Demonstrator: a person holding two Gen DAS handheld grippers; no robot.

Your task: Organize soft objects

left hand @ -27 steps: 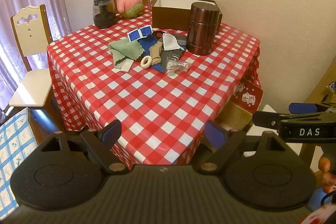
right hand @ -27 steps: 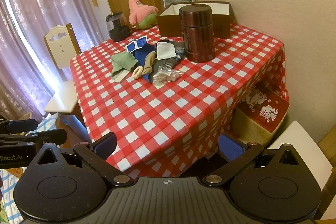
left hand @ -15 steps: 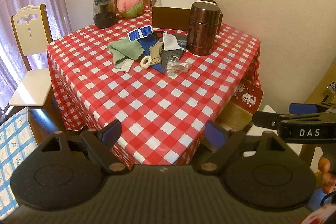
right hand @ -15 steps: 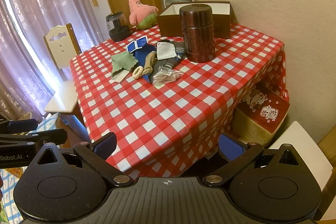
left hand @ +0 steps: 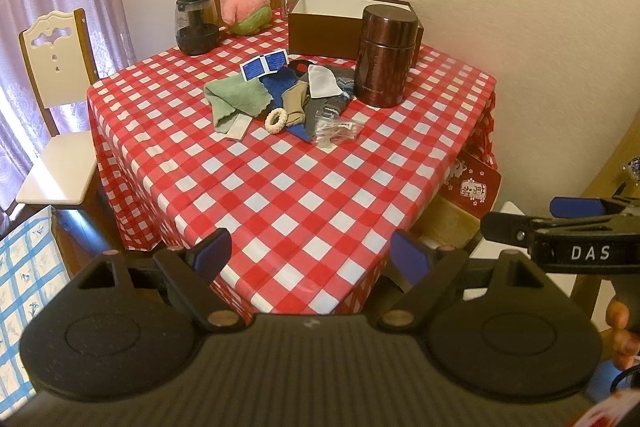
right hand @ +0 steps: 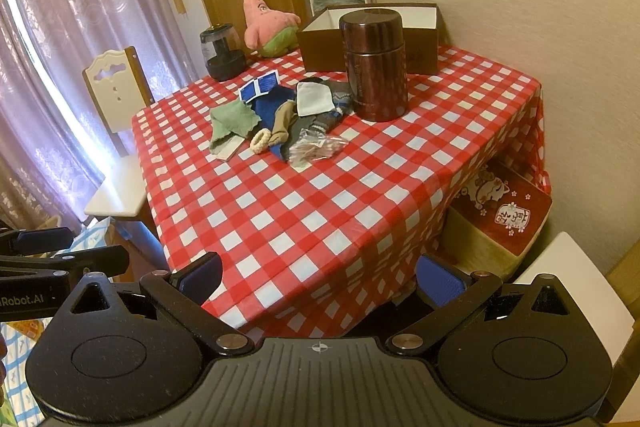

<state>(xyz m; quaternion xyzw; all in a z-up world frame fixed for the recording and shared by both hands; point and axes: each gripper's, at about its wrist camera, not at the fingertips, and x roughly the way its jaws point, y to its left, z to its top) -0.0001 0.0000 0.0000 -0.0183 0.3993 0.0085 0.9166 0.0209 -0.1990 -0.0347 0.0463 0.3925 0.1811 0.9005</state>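
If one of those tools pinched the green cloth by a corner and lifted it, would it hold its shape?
Probably not. The green cloth lies crumpled with wavy edges, so it likely droops limply. It looks thin, so probably light. It overlaps a pale folded piece, which might drag along.

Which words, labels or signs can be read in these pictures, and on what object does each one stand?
"DAS": white letters on the right hand-held gripper, seen from the left wrist view.
"Robot.AI": on the left hand-held gripper, seen from the right wrist view; its start is cut off.
Brown canister: vertical lettering, too blurred to read.
Red box under the table: white sign with characters, too small to read.
Blue packets: no legible text.
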